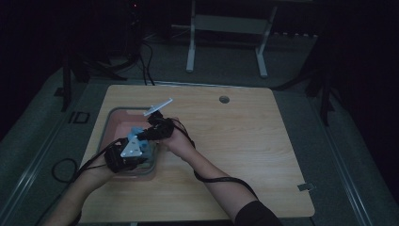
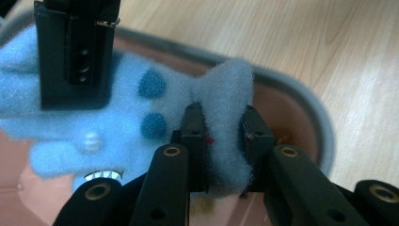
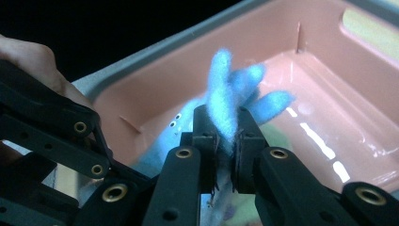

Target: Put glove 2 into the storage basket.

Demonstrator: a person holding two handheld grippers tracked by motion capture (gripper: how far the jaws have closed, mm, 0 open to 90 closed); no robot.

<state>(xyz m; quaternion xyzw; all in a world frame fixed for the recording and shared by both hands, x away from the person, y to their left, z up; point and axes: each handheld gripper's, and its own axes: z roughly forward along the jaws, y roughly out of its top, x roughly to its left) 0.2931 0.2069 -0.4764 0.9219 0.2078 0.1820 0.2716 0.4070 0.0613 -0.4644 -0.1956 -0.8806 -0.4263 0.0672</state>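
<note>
Left claw (image 2: 225, 136): pressed onto a fold of the blue plush toy (image 2: 117, 117), fleece bulging between its pads; in the high view it sits at the 7 o'clock side of the bench (image 1: 235, 141).
Right claw (image 3: 227, 134): pinched on a light blue limb of the same toy, whose fuzzy tips stick up past the pads at 12 o'clock.
Blue plush toy: held by both claws at once, hanging over the pink tub (image 3: 329, 70); dark blue spots and a row of white teeth show in the left gripper view, small eyes in the right gripper view.
Pink tub: grey-rimmed, on the left half of the bench, under both claws.
Bench: light wood, with a round hole (image 1: 224, 99) near its far edge at 12 o'clock.
</note>
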